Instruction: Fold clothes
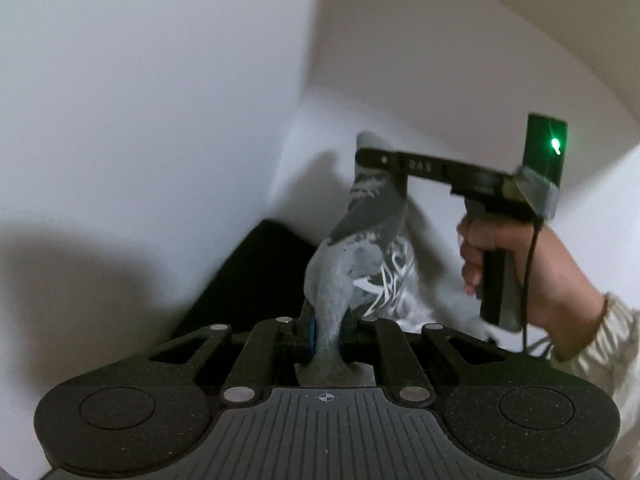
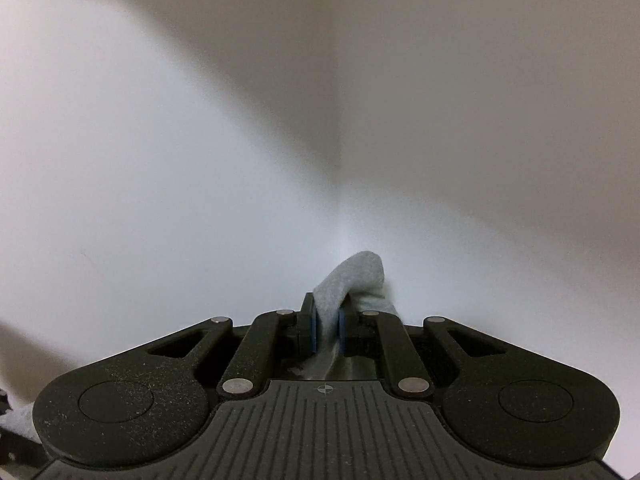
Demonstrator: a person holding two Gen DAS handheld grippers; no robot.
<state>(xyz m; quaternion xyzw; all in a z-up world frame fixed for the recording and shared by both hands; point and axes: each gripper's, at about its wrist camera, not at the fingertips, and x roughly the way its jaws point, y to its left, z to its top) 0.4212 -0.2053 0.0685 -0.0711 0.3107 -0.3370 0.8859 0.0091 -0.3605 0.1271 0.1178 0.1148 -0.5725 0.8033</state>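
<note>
A grey garment (image 1: 360, 248) with a white printed pattern hangs stretched in the air between my two grippers. My left gripper (image 1: 327, 334) is shut on one bunched edge of it. In the left wrist view my right gripper (image 1: 370, 156) is held higher and farther off, shut on the garment's upper edge, with a hand on its handle. In the right wrist view my right gripper (image 2: 328, 330) is shut on a fold of the grey garment (image 2: 352, 280), which pokes out past the blue pads (image 2: 314, 330).
White walls meet in a corner (image 2: 336, 140) ahead. A black surface (image 1: 256, 276) lies low behind the garment in the left wrist view. A green light (image 1: 555, 145) glows on the right gripper's rear.
</note>
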